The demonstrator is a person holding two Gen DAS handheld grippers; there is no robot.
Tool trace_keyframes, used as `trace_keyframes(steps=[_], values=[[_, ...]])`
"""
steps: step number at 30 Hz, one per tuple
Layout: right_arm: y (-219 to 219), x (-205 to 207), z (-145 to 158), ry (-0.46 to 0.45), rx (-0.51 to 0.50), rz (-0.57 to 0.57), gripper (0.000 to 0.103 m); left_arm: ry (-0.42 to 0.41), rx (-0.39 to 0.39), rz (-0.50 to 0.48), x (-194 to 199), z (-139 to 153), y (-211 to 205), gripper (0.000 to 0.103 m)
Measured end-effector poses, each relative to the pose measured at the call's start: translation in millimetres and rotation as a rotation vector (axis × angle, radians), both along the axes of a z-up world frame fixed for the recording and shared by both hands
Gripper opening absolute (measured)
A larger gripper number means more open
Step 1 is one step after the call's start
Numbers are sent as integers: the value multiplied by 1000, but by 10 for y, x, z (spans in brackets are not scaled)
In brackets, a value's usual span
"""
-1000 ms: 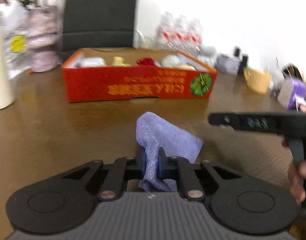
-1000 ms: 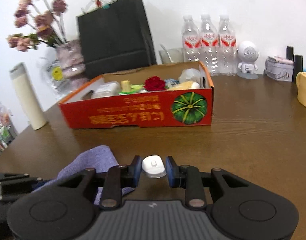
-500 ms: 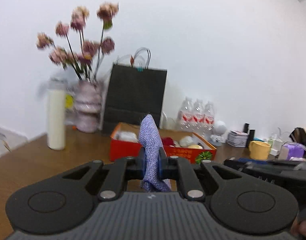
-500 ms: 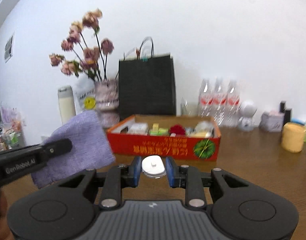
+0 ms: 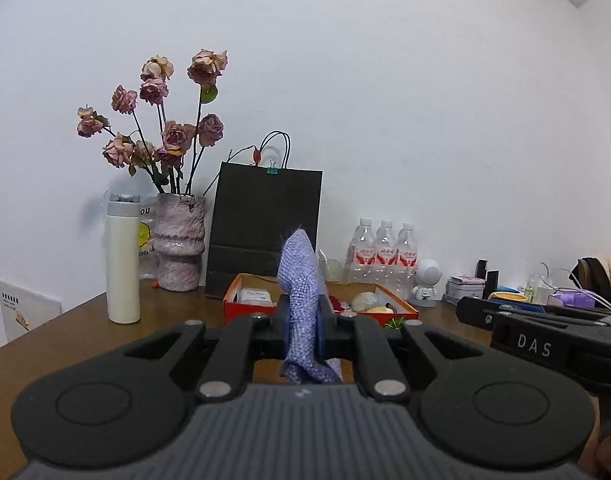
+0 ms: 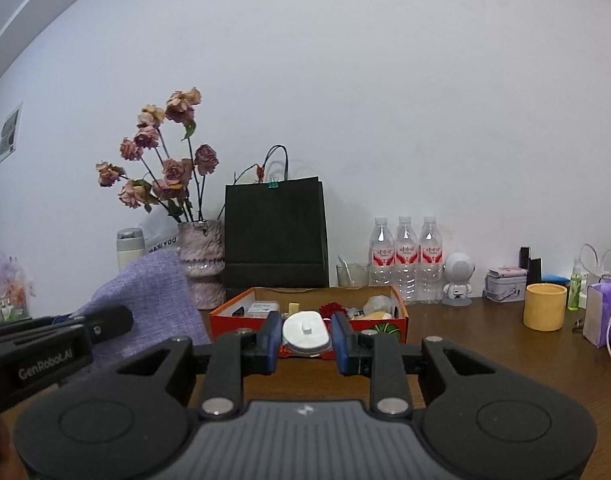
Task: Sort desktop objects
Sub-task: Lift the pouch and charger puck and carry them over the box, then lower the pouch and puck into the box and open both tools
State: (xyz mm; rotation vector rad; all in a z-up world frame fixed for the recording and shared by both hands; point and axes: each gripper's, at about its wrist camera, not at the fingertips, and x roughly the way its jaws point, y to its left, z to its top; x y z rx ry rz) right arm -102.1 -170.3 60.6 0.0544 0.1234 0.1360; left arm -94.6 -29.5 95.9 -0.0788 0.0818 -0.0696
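My left gripper (image 5: 302, 330) is shut on a folded purple cloth (image 5: 301, 280), which sticks up between the pads and hangs below them. In the right wrist view the same cloth (image 6: 149, 300) shows at the left, held by the left gripper's black body. My right gripper (image 6: 307, 338) is shut on a small white oval object (image 6: 306, 331) with a raised nub. Both grippers are held above the brown table (image 6: 485, 356), pointing at a red cardboard box (image 6: 225, 322) that holds several small items.
Behind the box stand a black paper bag (image 6: 275, 232), a vase of dried roses (image 6: 201, 264), a white flask (image 5: 123, 264) and three water bottles (image 6: 403, 260). A yellow cup (image 6: 544, 306), a small white robot figure (image 6: 458, 278) and a purple pouch (image 6: 603, 312) sit at the right.
Both grippers have risen from the table and tilted up to level, so the views swung from the tabletop to the wall. Cloth and white object stay gripped.
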Motion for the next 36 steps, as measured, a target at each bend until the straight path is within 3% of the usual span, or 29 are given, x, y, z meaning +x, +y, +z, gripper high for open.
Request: trace_keyframes(steps=[8,13,17,20,23,26,28,31,33,35,36], values=[[-57,722,124,18,22,-15,25,7,-19,-19,796,129,39,12],[-91,1546,337,-10,42,-14,25,-76,35,-3,1590,376,-78,13],[-66,2406,528,4,54,-7,25,-66,30,38,2257,532,-158,13],[-53,2817,594,37,72,-1,25,-19,-17,18,2620,569,-111,13],[-56,3201,631,138,68,49,26,98,-93,2,3062,616,23,13],[-115,3660,639,318,106,152,26,344,-162,-25,3653,636,200,13],[-166,3980,614,430,118,161,26,493,-279,-15,4002,533,376,12],[-254,4444,463,621,175,165,25,651,-404,3,4335,221,512,12],[-300,4691,278,731,234,156,25,742,-420,15,4442,-8,488,12],[-290,4834,73,828,240,142,25,790,-374,14,4454,-147,405,15],[-262,4901,-44,878,230,136,25,813,-342,6,4451,-187,364,22]])
